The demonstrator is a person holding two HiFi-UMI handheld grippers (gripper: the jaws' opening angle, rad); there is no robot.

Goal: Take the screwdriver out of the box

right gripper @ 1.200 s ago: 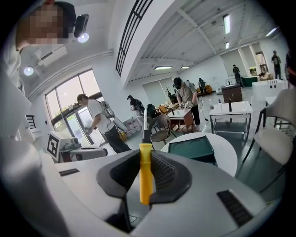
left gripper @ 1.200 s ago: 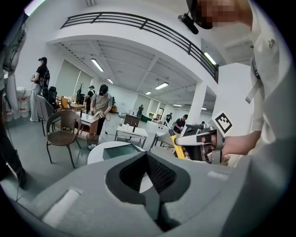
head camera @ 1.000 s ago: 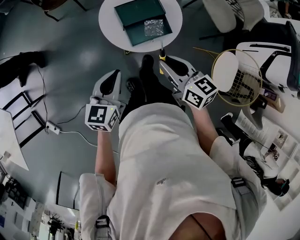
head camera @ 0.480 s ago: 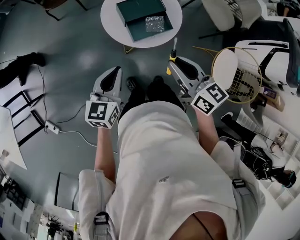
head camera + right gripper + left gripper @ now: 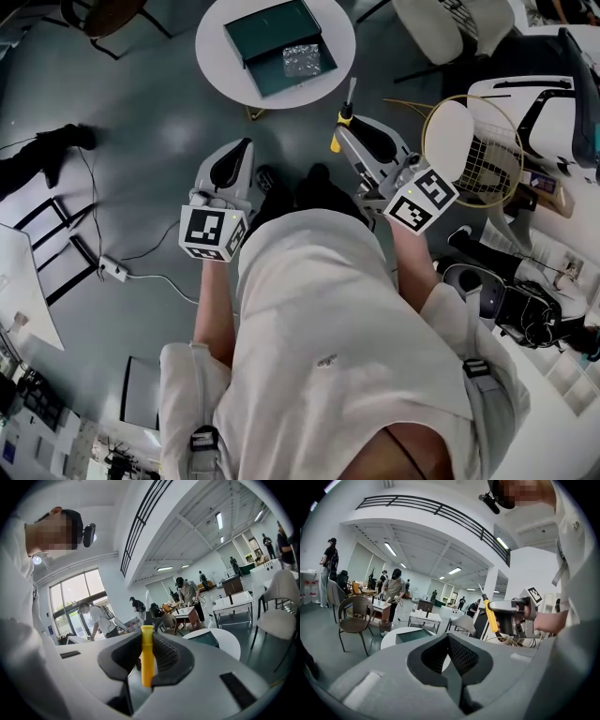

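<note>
Head view
- Left arm: bare forearm reaches forward from a white sleeve – the left gripper [image 5: 241, 150] is held in front of the body over the grey floor [image 5: 150, 122], pointing towards the round white table [image 5: 217, 47].
- Right arm: forearm angled outward – the right gripper [image 5: 339, 129] also points towards the table, its marker cube nearest the body.
- Screwdriver [image 5: 343, 114]: in the right gripper's jaws, yellow handle at the pads, metal shaft sticking out towards the table edge; it is out of the green box [image 5: 258, 33] and clear of it.
- Box: open on the table, a crinkled silvery patch inside it.
- To the right: a badminton racket [image 5: 473, 141] near the right gripper.

Left gripper view
- Left gripper [image 5: 448, 639]: dark pads meet at the tips, nothing between them.
- Beyond: the right gripper [image 5: 496, 617], gripped by a hand, holds the screwdriver [image 5: 491, 618] roughly upright; the table [image 5: 391, 638] and box [image 5: 412, 635] lie ahead, a wicker chair [image 5: 354, 618] to the left.

Right gripper view
- Right gripper [image 5: 146, 654]: jaws partly closed, pads pressed on the yellow handle of the screwdriver [image 5: 146, 660], which stands upright between them.
- Beyond: the table [image 5: 227, 644] with the box [image 5: 205, 638] lies ahead and to the right.
</note>
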